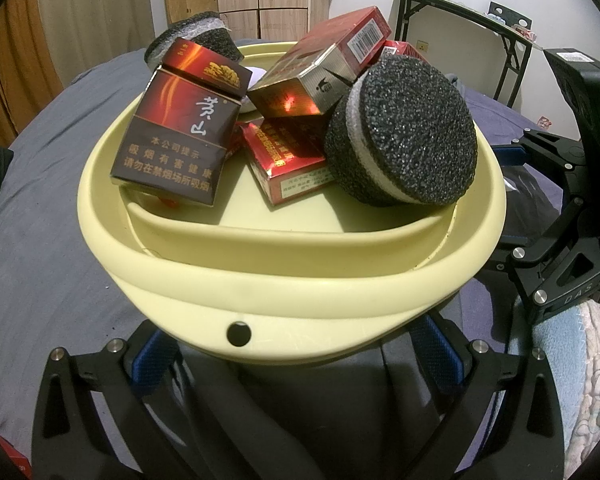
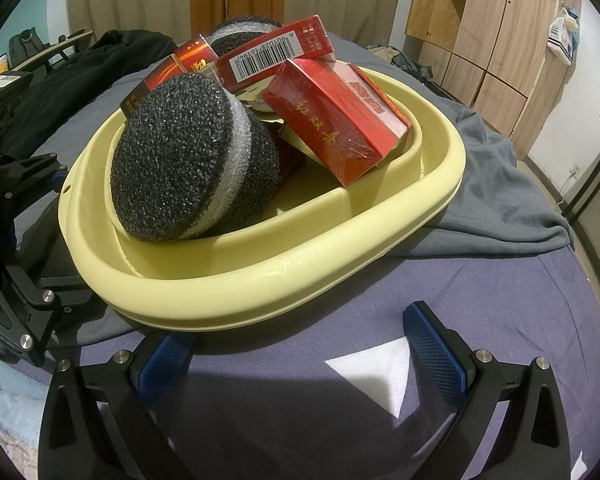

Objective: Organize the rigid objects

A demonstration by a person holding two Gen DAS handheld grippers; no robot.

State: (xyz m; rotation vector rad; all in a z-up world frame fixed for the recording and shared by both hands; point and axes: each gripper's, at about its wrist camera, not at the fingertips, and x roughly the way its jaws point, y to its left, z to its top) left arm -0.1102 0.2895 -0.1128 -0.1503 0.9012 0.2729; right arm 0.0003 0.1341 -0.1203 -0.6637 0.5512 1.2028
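Observation:
A pale yellow basin [image 1: 260, 280] [image 2: 300, 272] rests on a bed. Inside it lie a dark brown cigarette pack [image 1: 172, 136] [image 2: 188, 60], a red pack with a barcode [image 1: 320, 68] [image 2: 272, 56], a flat red pack [image 1: 288, 156] and a red pack with gold writing [image 2: 336, 120]. A black foam disc with a white band [image 1: 400, 132] [image 2: 188, 160] leans on the rim, and a second disc [image 1: 196, 36] [image 2: 240, 32] sits at the back. My left gripper [image 1: 296, 356] is open, its fingers under the basin's near edge. My right gripper [image 2: 300, 344] is open just short of the rim, holding nothing.
A grey blanket [image 1: 40, 220] [image 2: 500, 184] and a purple sheet [image 2: 420, 280] cover the bed. Black clothing [image 2: 80, 72] lies behind the basin. A wooden wardrobe [image 2: 492, 32] and a folding table [image 1: 460, 20] stand by the walls. A light blue blanket [image 1: 572, 380] is nearby.

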